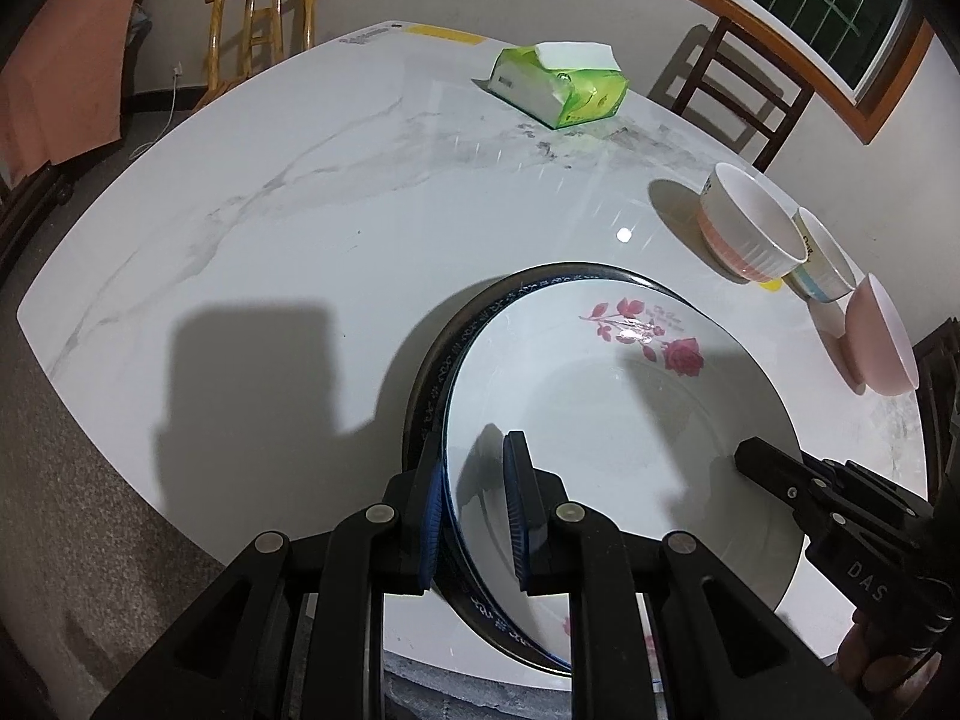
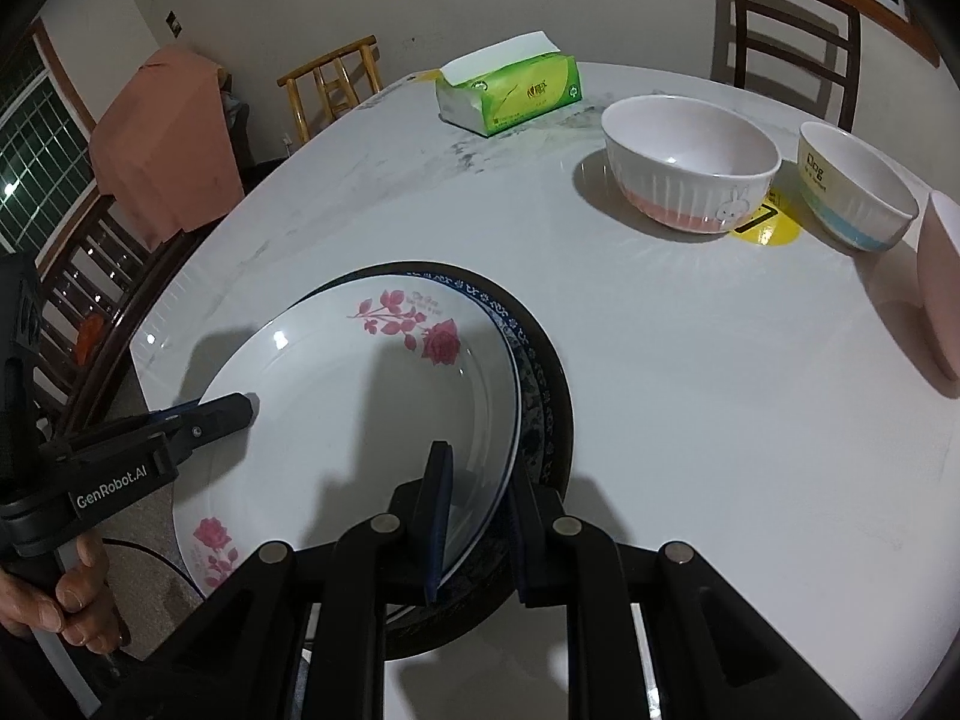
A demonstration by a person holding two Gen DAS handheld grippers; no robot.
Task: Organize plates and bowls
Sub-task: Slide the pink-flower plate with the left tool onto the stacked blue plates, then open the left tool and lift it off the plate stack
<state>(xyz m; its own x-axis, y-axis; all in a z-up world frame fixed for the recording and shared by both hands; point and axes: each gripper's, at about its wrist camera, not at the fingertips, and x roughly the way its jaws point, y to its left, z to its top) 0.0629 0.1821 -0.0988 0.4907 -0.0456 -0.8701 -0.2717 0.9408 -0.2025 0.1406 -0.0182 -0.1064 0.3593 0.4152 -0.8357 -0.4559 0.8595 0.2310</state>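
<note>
Stack of plates (image 1: pixel 630 420) at the near edge of the marble table (image 1: pixel 270 210), partly overhanging it. Top plate white with pink roses; under it a blue-patterned rim, then a dark one. Whether the stack rests on the table or is lifted, you cannot tell.

Your left gripper (image 1: pixel 480 510) is clenched on the stack's left rim, one blue pad above and one below. Your right gripper (image 2: pixel 480 522) is clamped the same way on the right rim. Your left hand (image 2: pixel 72 594) wraps the handle at the near left.

Three bowls stand to the far right, close together: white-and-pink rabbit bowl (image 2: pixel 690 162), cream bowl with blue band (image 2: pixel 858 192), plain pink bowl (image 2: pixel 942 282) nearest you.

Green tissue pack (image 1: pixel 558 84) far across the table, well apart from the dishes. Wooden chairs around the far side; a pink cloth (image 2: pixel 162 144) over one at far left.
</note>
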